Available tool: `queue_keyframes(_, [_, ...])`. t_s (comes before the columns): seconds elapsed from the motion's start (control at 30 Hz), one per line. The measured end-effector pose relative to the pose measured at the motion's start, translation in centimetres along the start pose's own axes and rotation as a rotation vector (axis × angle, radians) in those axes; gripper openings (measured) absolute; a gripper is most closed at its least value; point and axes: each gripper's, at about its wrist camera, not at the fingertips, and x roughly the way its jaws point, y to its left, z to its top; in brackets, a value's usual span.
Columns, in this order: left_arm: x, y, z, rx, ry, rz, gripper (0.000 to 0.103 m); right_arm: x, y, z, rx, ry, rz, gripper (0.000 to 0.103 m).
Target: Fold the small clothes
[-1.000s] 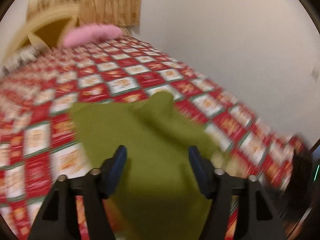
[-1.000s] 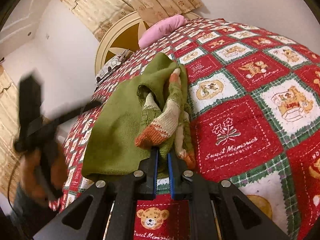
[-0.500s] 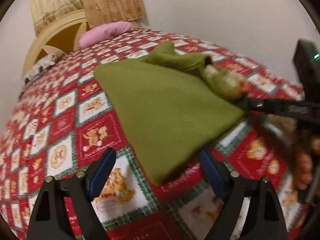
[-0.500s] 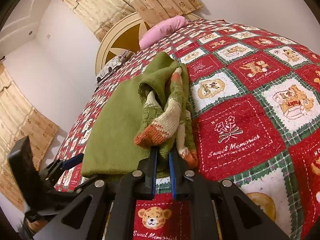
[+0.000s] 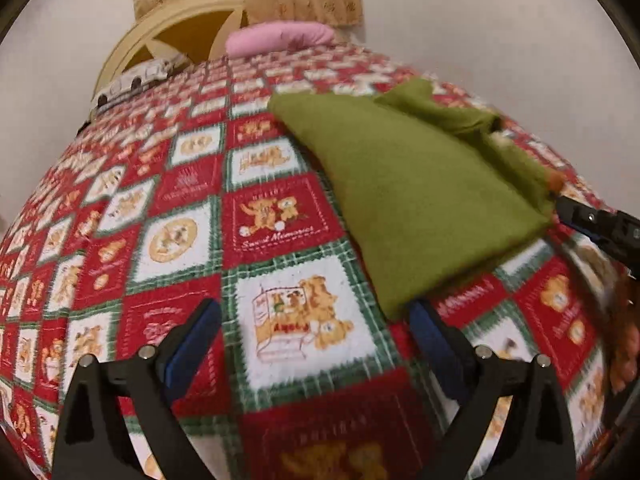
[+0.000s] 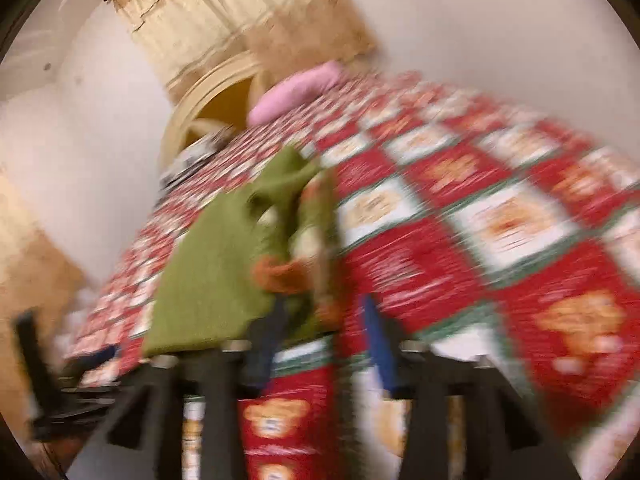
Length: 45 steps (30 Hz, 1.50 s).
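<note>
A small green knit sweater [image 5: 416, 184] lies folded on the red patchwork bedspread [image 5: 168, 240]. Its striped orange-cuffed sleeve [image 6: 288, 272] is bunched on top at the near edge. My left gripper [image 5: 316, 332] is open and empty, with its right finger beside the sweater's near corner. My right gripper [image 6: 320, 344] is open just in front of the sleeve cuff; this view is blurred by motion. The right gripper's tip also shows at the right edge of the left wrist view [image 5: 592, 220].
A pink pillow [image 5: 280, 38] lies at the head of the bed against a cream round headboard [image 5: 172, 32]. A patterned pillow [image 5: 140, 80] lies at the left. White walls flank the bed. The left gripper shows low left in the right wrist view [image 6: 60, 380].
My right gripper has opened and let go of the sleeve, and pulled back. My left gripper has drawn back to the left, off the sweater, still open.
</note>
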Motion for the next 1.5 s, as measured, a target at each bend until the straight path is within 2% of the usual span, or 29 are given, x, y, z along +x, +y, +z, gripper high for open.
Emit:
queue_keyframes(0.13, [-2.2, 0.7, 1.8, -0.024, -0.104, -0.018, 0.098, -0.8, 2.6, 2.1, -0.075, -0.031, 0.081, 0.05])
queue_keyframes(0.23, [-1.5, 0.5, 5.0, -0.023, -0.163, -0.016, 0.099, 1.4, 5.7, 5.0, -0.121, 0.006, 0.223, 0.05])
queue_keyframes(0.3, [0.2, 0.1, 7.0, -0.019, -0.171, -0.006, 0.099, 4.4, 7.5, 6.9, -0.125, 0.085, 0.352, 0.05])
queue_keyframes(0.33, [1.9, -0.2, 8.2, -0.015, -0.143, -0.012, 0.099, 6.7, 8.1, 7.7, -0.108, 0.146, 0.398, 0.05])
queue_keyframes(0.37, [2.9, -0.4, 8.6, -0.008, -0.132, -0.014, 0.099, 9.0, 8.2, 8.4, -0.078, 0.193, 0.41, 0.05])
queue_keyframes(0.43, [5.6, -0.7, 8.9, 0.016, -0.091, 0.063, 0.099, 13.0, 6.9, 9.4, -0.012, 0.275, 0.367, 0.05])
queue_keyframes(0.5, [6.5, -0.8, 8.2, 0.011, -0.069, 0.057, 0.103, 15.2, 4.3, 9.7, 0.054, 0.279, 0.266, 0.05])
queue_keyframes(0.53, [6.7, -0.4, 7.8, -0.01, -0.071, 0.048, 0.103, 16.0, 2.5, 9.8, 0.096, 0.277, 0.222, 0.047])
queue_keyframes(0.6, [6.9, 0.4, 7.1, -0.047, -0.065, -0.009, 0.103, 16.3, 0.3, 9.6, 0.163, 0.266, 0.259, 0.029])
queue_keyframes(0.63, [6.8, 0.3, 6.9, -0.057, -0.067, -0.023, 0.103, 16.4, -0.1, 9.5, 0.163, 0.271, 0.264, 0.026])
queue_keyframes(0.77, [6.9, 0.5, 5.9, -0.084, -0.1, -0.062, 0.103, 15.0, 1.4, 10.0, 0.066, 0.275, 0.216, 0.028])
queue_keyframes(0.83, [6.8, 1.0, 5.6, -0.114, -0.102, -0.085, 0.103, 13.7, 3.0, 11.2, 0.004, 0.217, 0.184, 0.029])
queue_keyframes(0.93, [6.9, 1.3, 5.4, -0.14, -0.101, -0.106, 0.103, 13.9, 4.8, 13.4, -0.039, 0.207, 0.209, 0.029])
queue_keyframes(1.03, [6.8, 1.2, 5.3, -0.14, -0.104, -0.108, 0.103, 16.1, 5.1, 14.4, -0.04, 0.263, 0.221, 0.029])
queue_keyframes(1.07, [6.7, 1.0, 5.3, -0.138, -0.106, -0.105, 0.103, 17.5, 4.8, 14.4, -0.025, 0.306, 0.214, 0.029])
queue_keyframes(1.17, [6.8, 1.2, 5.2, -0.144, -0.104, -0.116, 0.103, 22.1, 3.0, 13.5, 0.002, 0.447, 0.131, 0.027])
queue_keyframes(1.23, [7.0, 1.6, 5.2, -0.159, -0.091, -0.151, 0.103, 22.6, 2.3, 13.6, 0.006, 0.429, 0.138, 0.026])
queue_keyframes(1.3, [7.3, 2.1, 5.2, -0.181, -0.079, -0.184, 0.103, 21.9, 3.1, 13.9, -0.018, 0.429, 0.097, 0.029])
queue_keyframes(1.4, [7.4, 2.5, 5.1, -0.203, -0.071, -0.21, 0.103, 20.1, 6.3, 13.9, -0.161, 0.369, 0.017, 0.029])
queue_keyframes(1.5, [7.2, 2.6, 4.9, -0.209, -0.077, -0.218, 0.103, 18.4, 11.2, 13.0, -0.275, 0.357, 0.148, 0.029])
